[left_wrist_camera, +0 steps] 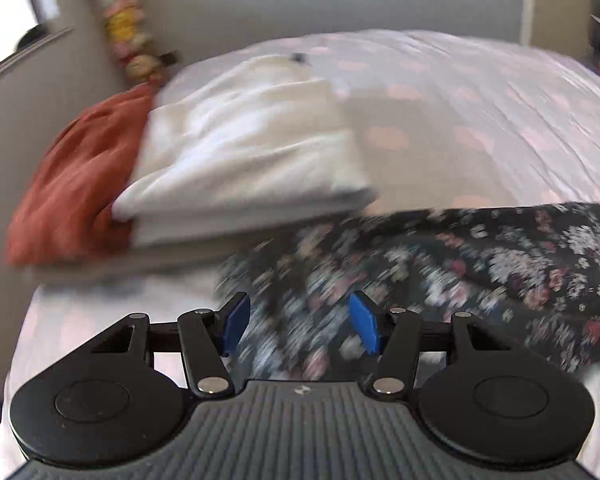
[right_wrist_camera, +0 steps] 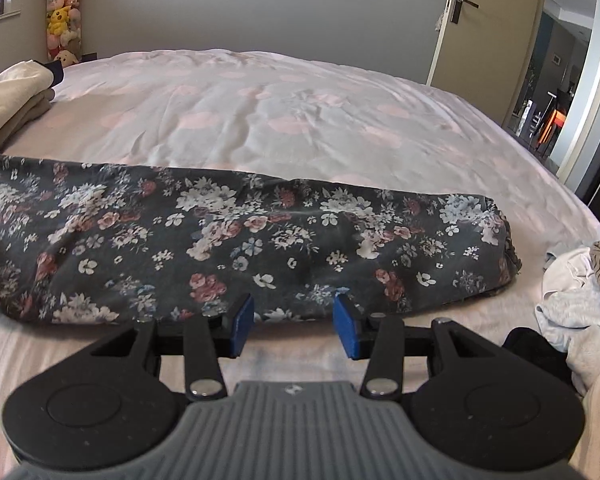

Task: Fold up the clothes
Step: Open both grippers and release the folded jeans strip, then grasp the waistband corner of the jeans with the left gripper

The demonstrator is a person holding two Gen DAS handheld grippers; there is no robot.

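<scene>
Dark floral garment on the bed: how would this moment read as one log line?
dark floral fabric garment: folded lengthwise on pink-spotted bedspread | left hand-held gripper: open | right hand-held gripper: open

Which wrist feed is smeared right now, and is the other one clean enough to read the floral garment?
Left wrist view: heavy motion blur smears the floral garment and the white folded stack. Right wrist view: sharp, floral garment reads clearly; fisheye bends the bed and door.

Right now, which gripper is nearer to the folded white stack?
Left. The left gripper hovers open over the floral garment, with the white stack just ahead to its left. From the right gripper, that stack lies far off at the left edge.
</scene>
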